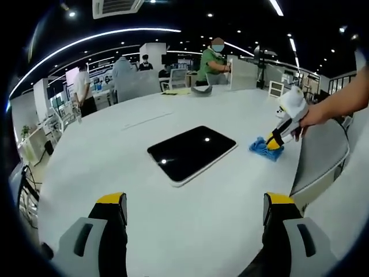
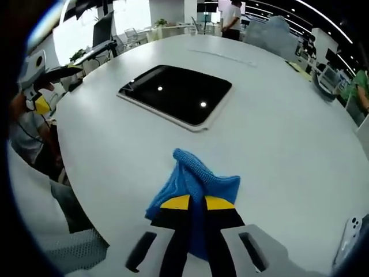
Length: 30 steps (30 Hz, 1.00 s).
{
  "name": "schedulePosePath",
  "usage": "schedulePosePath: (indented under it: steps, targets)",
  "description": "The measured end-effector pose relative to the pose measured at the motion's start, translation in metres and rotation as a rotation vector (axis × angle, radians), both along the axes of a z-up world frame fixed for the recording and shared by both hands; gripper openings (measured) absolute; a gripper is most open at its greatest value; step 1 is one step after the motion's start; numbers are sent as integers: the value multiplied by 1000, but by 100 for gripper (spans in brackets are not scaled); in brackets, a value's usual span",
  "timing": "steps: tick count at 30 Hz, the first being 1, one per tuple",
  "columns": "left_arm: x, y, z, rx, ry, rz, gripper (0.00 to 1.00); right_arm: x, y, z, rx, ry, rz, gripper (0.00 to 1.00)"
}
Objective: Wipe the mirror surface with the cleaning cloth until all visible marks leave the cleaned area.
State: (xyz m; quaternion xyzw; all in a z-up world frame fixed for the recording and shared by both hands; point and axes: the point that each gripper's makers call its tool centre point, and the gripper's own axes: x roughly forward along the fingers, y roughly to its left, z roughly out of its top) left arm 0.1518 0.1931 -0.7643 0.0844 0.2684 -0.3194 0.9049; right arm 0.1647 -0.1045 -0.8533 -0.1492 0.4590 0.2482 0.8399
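Note:
A dark rectangular mirror (image 1: pixel 191 152) with a pale rim lies flat on the white round table (image 1: pixel 173 219); ceiling lights glint in it. The same mirror (image 2: pixel 177 93) sits ahead in the right gripper view. A blue cleaning cloth (image 2: pixel 196 180) is bunched on the table just short of the mirror, with my right gripper (image 2: pixel 197 202) shut on its near part. From the left gripper view, that right gripper (image 1: pixel 275 140) meets the blue cloth (image 1: pixel 262 148) to the right of the mirror. My left gripper (image 1: pixel 195 203) stands open above the table, nothing between its fingers.
A person's hand (image 1: pixel 314 117) holds the right gripper. A phone (image 2: pixel 349 236) lies at the table's right edge. A grey chair (image 1: pixel 323 150) stands beside the table. Several people (image 1: pixel 214 60) stand at desks behind. A bowl-like object (image 1: pixel 201 90) rests on the far edge.

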Motion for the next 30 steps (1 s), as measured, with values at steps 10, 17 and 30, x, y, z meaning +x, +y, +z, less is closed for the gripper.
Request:
schedulePosePath:
  steps: [10, 17, 30]
  targets:
    - [-1, 1, -5, -38, 30, -36, 99, 7, 6, 21, 15, -25, -47, 2]
    - [5, 3, -2, -33, 13, -32, 99, 24, 0, 51, 22, -98, -65, 2]
    - [8, 9, 1, -33, -11, -17, 99, 54, 13, 92, 70, -211, -57, 2]
